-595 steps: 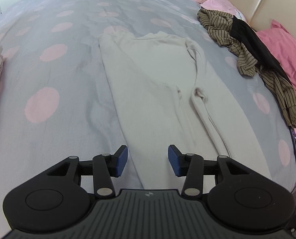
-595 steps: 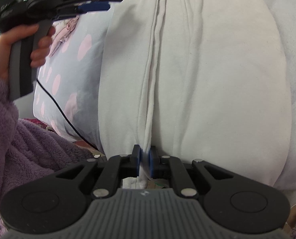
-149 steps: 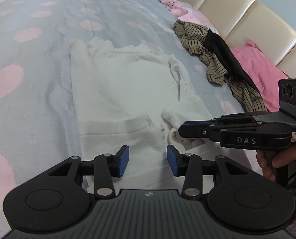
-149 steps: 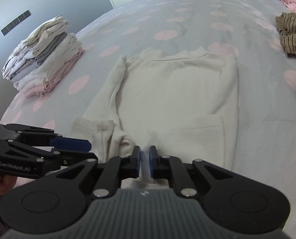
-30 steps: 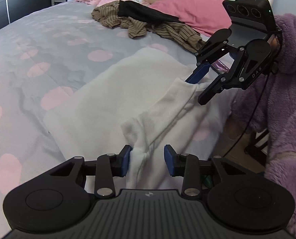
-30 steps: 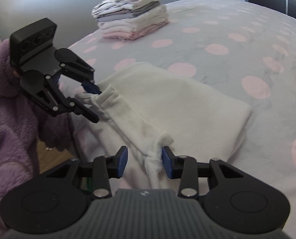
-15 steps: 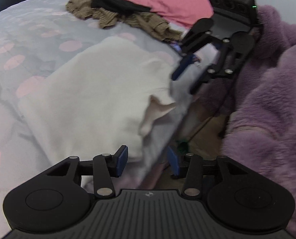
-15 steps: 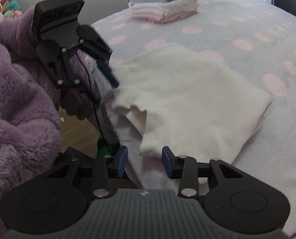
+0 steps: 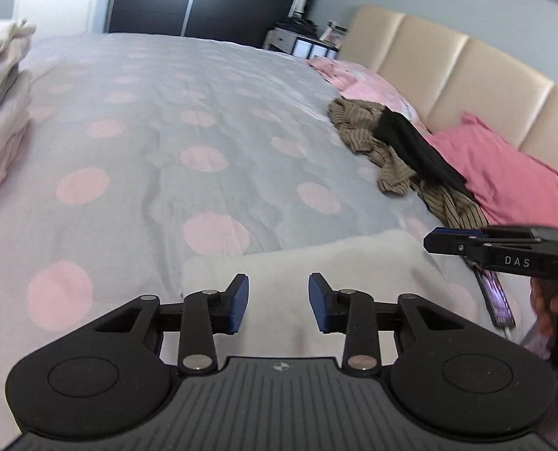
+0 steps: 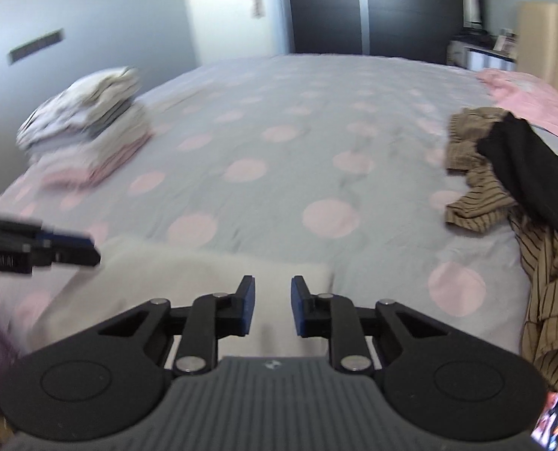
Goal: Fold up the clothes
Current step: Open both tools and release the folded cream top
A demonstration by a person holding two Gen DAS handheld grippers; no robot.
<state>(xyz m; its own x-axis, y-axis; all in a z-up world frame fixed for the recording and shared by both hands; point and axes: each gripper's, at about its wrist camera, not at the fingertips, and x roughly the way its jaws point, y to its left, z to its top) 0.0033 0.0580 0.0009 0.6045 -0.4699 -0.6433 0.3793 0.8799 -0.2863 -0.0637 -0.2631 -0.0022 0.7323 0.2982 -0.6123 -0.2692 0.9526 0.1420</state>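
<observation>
"DAS" on the right gripper (image 9: 435, 238), both it and left gripper (image 9: 278, 302) empty, jaws closing, above folded cream garment (image 9: 316, 263).

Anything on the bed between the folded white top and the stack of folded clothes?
Nothing visible. The white top lies at the near edge of the bed; the stack of folded clothes sits far left. Between them is only bare dotted duvet. The striped and black clothes pile lies off to the right.

Folded top (image 9: 316, 263) at bed's (image 9: 203, 112) near edge; stack (image 9: 0, 112) far left, heap (image 9: 391, 150) right
</observation>
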